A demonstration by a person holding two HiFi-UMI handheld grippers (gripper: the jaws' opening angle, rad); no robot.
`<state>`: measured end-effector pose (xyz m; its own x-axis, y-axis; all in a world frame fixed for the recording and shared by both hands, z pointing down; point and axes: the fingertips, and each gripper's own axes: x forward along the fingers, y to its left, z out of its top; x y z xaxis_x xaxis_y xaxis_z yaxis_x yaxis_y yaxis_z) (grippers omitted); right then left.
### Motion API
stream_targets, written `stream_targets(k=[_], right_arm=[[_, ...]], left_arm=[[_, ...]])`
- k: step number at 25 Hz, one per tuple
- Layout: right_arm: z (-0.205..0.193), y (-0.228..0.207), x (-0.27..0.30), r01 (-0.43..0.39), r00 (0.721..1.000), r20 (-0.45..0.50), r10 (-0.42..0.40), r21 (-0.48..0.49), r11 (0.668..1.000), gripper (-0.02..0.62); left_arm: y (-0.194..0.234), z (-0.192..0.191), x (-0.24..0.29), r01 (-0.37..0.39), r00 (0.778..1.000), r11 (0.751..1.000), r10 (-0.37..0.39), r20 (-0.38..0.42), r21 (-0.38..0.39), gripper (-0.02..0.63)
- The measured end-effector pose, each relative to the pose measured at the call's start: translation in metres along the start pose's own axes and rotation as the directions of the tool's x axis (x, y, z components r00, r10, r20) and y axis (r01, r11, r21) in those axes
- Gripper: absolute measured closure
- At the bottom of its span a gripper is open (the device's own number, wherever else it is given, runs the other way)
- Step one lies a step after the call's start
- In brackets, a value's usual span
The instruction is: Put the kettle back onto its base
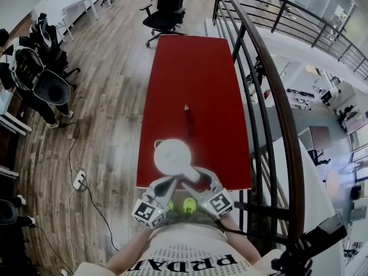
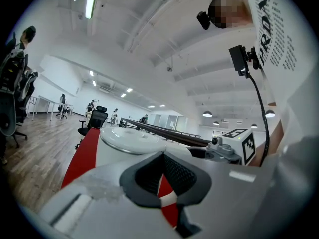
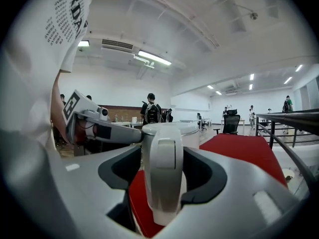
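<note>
A white kettle stands near the front edge of the red table, its handle pointing toward me. I cannot make out its base under it. My right gripper has its jaws on either side of the handle, and a gap shows on the left side, so it is open. My left gripper is just left of the handle, beside the kettle's body. Its tips meet with nothing between them, so it is shut.
A thin dark cord lies on the table beyond the kettle. A metal railing runs close along the table's right side. An office chair stands at the far end. A power strip and cable lie on the floor at left.
</note>
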<state>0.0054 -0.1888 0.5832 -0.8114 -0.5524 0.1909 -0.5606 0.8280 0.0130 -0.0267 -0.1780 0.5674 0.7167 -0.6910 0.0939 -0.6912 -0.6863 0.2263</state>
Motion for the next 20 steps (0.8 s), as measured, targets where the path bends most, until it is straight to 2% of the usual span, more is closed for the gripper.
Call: stream_targets(k=[11,13,16,18,20], right_arm=[[0.056,-0.014,-0.011,0.037,0.998,0.045,-0.033,-0.089,0.995,0.338],[0.061,-0.014,-0.012,0.040,0.999,0.037,-0.036,-0.128,0.991,0.392],[0.067,-0.013,-0.014,0.043,0.999,0.037,-0.038,-0.165,0.985,0.525],[0.070,-0.013,-0.014,0.057,0.998,0.030,-0.053,-0.174,0.983,0.586],[0.073,-0.016,-0.013,0.079,0.997,0.024,-0.076,-0.179,0.981,0.586]], left_arm=[[-0.001,0.045,0.010,0.014,0.999,0.998,-0.016,0.048,0.056,0.615],[-0.002,0.051,0.014,0.009,0.998,0.998,-0.012,0.056,0.056,0.615],[-0.005,0.056,0.018,0.014,0.998,0.998,-0.018,0.067,0.065,0.615],[-0.006,0.059,0.019,0.016,0.997,0.998,-0.021,0.076,0.069,0.615],[-0.005,0.062,0.019,0.009,0.996,0.998,-0.015,0.083,0.068,0.615]])
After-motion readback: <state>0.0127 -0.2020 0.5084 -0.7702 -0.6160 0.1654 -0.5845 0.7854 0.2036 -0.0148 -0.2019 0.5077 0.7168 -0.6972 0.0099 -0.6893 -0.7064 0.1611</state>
